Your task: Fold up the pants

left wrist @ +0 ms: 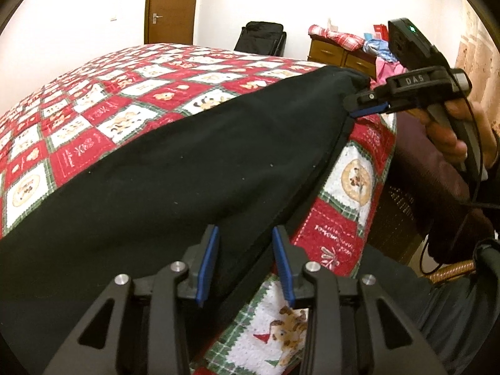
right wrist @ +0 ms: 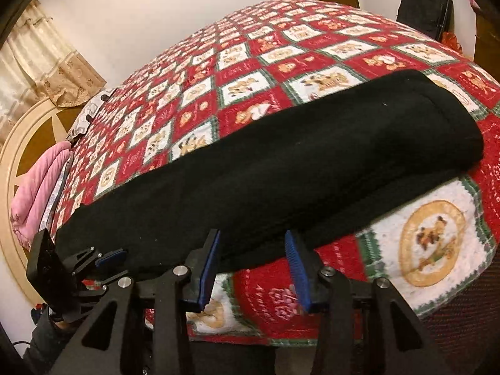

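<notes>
**Both Jaws Spread at the Near Edge of the Folded Black Pants**

The left gripper (left wrist: 245, 265) has its jaws spread, blue pads apart, with the near edge of the black pants (left wrist: 193, 162) lying in the gap; the pads do not press the cloth. The right gripper (right wrist: 254, 268) likewise has its jaws spread, poised at the pants' (right wrist: 281, 168) near edge, nothing pinched between them. Ahead of both sets of jaws the pants stretch as a long folded band across the bed's red and white patchwork quilt (left wrist: 103, 100), close to its near edge. In the left view the right gripper (left wrist: 365, 106) sits at the far end of the band, held by a hand (left wrist: 450, 134). Beyond the quilt stand a door (left wrist: 172, 3), a black bag (left wrist: 261, 39) and a wooden dresser (left wrist: 340, 54).
</notes>
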The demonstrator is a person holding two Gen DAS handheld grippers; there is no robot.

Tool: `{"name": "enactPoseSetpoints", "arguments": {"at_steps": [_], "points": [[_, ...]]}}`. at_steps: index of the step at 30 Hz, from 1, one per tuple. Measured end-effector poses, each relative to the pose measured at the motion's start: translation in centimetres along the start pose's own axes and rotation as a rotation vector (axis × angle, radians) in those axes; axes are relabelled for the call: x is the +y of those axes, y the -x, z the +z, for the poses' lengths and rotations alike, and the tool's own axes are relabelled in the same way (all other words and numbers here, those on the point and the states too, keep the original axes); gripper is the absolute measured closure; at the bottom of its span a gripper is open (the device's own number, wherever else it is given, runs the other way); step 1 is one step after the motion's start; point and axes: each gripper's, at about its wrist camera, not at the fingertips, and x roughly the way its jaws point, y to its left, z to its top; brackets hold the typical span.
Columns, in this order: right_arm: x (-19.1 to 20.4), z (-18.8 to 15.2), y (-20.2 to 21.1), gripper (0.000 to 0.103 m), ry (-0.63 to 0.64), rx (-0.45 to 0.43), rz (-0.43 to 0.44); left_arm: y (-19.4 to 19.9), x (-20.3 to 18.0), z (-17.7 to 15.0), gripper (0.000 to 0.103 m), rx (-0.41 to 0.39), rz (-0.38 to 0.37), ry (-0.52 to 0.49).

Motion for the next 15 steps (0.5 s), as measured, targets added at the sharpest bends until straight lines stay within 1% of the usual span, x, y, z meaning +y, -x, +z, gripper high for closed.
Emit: {"name": "enactPoseSetpoints", "arguments": {"at_steps": [1, 2, 3, 5, 6, 8, 11, 13, 15], "points": [[-0.1, 0.1, -0.2, 0.06, -0.015, -0.011, 0.024, 0.0, 0.0, 0.0, 0.065, -0.002, -0.001, 0.002], [-0.2, 0.3, -0.5, 0.062, -0.025, -0.027, 0.012, 0.0, 0.0, -0.1, 0.065, -0.003, -0.001, 0.004], [-0.2, 0.3, -0.7, 0.068, -0.025, -0.038, -0.004, 0.0, 0.0, -0.1, 0.065, -0.003, -0.003, 0.007], [-0.1, 0.4, -1.2, 0.084, -0.02, -0.057, -0.021, 0.0, 0.0, -0.1, 0.065, -0.003, -0.006, 0.009], [0.0, 0.4, -1.4, 0.102, -0.008, -0.066, -0.031, 0.0, 0.1, -0.1, 0.065, -0.003, -0.008, 0.011], [0.1, 0.1, -1.3, 0.102, -0.009, -0.075, -0.017, 0.2, 0.2, -0.1, 0.065, -0.006, -0.014, 0.022], [0.4, -0.3, 0.3, 0.102, 0.022, -0.111, -0.028, 0.6, 0.3, -0.2, 0.065, -0.01, -0.026, 0.039], [0.3, -0.7, 1.5, 0.102, 0.024, -0.131, -0.035, 1.1, 0.1, -0.3, 0.065, -0.017, -0.046, 0.038], [-0.3, -0.8, 2.0, 0.102, 0.01, -0.139, -0.034, 1.2, -0.3, -0.3, 0.065, -0.02, -0.05, 0.025]]}}
